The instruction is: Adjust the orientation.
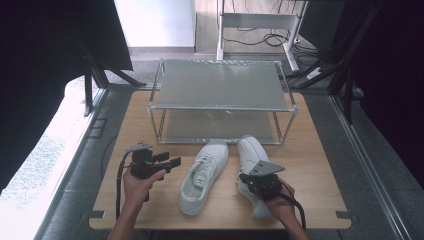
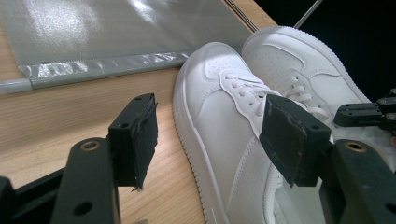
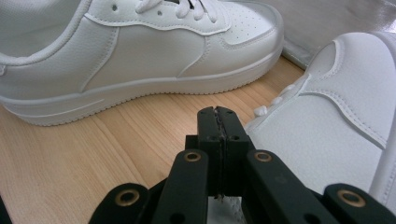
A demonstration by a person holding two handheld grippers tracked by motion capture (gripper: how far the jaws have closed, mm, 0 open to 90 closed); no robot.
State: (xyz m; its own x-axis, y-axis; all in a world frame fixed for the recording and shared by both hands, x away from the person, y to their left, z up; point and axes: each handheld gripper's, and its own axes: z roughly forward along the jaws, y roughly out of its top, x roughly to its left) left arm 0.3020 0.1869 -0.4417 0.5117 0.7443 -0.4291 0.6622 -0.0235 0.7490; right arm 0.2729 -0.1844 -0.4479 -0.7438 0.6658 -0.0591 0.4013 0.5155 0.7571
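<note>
High view: two white sneakers lie side by side on the wooden table (image 1: 310, 165) in front of the two-tier rack (image 1: 222, 85); the left gripper (image 1: 172, 162) hovers beside the left sneaker (image 1: 205, 175), and the right gripper (image 1: 243, 178) is at the right sneaker (image 1: 250, 152). Left gripper view: jaws spread wide, nothing between them, left sneaker (image 2: 219, 116) just ahead. Right gripper view: jaws pressed together, empty, next to the right sneaker (image 3: 327, 135).

Both forearms reach in from the near edge. The left gripper (image 1: 170, 162), held in the left hand (image 1: 137, 185), points rightward with jaws spread wide. The right gripper (image 3: 217, 116) shows jaws pressed together, apparently on nothing.
</note>
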